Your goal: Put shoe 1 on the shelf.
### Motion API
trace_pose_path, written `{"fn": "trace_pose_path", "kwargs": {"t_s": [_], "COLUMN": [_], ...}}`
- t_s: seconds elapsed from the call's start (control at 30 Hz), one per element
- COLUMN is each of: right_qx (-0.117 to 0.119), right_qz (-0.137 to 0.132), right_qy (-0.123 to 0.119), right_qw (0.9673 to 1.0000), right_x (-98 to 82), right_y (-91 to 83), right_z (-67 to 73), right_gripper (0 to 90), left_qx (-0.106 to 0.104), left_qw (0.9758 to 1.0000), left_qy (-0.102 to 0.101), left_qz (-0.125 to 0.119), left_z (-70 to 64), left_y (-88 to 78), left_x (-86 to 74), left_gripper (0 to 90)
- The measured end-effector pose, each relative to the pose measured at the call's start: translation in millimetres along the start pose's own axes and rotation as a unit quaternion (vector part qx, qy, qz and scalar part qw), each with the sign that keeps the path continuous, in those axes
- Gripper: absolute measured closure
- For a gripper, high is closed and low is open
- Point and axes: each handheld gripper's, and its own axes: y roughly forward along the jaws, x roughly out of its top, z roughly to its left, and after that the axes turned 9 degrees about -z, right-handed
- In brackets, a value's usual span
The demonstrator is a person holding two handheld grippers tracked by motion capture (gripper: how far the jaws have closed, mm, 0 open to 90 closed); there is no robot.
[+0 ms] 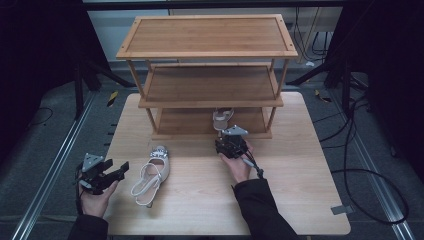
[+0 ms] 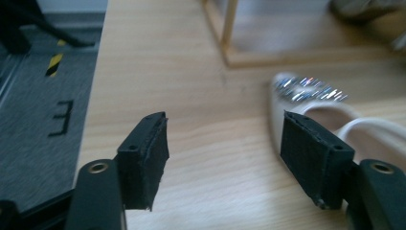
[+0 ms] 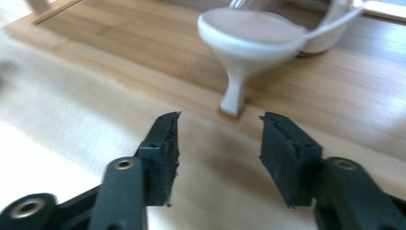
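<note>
One mark can be read: a black character (image 2: 61,118) resembling the digit 3, or a capital E seen reversed, is painted on the grey floor (image 2: 33,143) beside the bench (image 2: 191,143). In the left gripper view it is seen to the left of the left-hand one of the fingers (image 2: 143,160), beyond the bench edge. Which of the two characters is meant cannot be told. Farther off, up and to the left of the same fingers, a yellow-and-black striped warning marker (image 2: 55,63) is seen on the floor; no lettering is carried by it. No other text, label, brand or number can be read.
</note>
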Motion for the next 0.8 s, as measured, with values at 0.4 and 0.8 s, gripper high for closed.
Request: {"fn": "trace_pose_path", "kwargs": {"t_s": [0.4, 0.8], "right_qx": [0.019, 0.008], "right_qz": [-0.004, 0.0], "right_qy": [0.001, 0.024], "right_qw": [0.9998, 0.9997], "right_x": [-7.1, -41.7], "right_y": [-90.4, -142.5], "right_z": [-33.7, -65.8], "right_gripper": [32.1, 23.0], "left_qx": [-0.018, -0.063], "left_qw": [0.9993, 0.9972], "left_qy": [0.031, 0.04], "left_qz": [-0.014, -0.005], "left_z": [-36.1, -74.4], "left_y": [-15.8, -28.7], "left_x": [2.8, 1.2], "left_gripper": [36.4, 27.8]}}
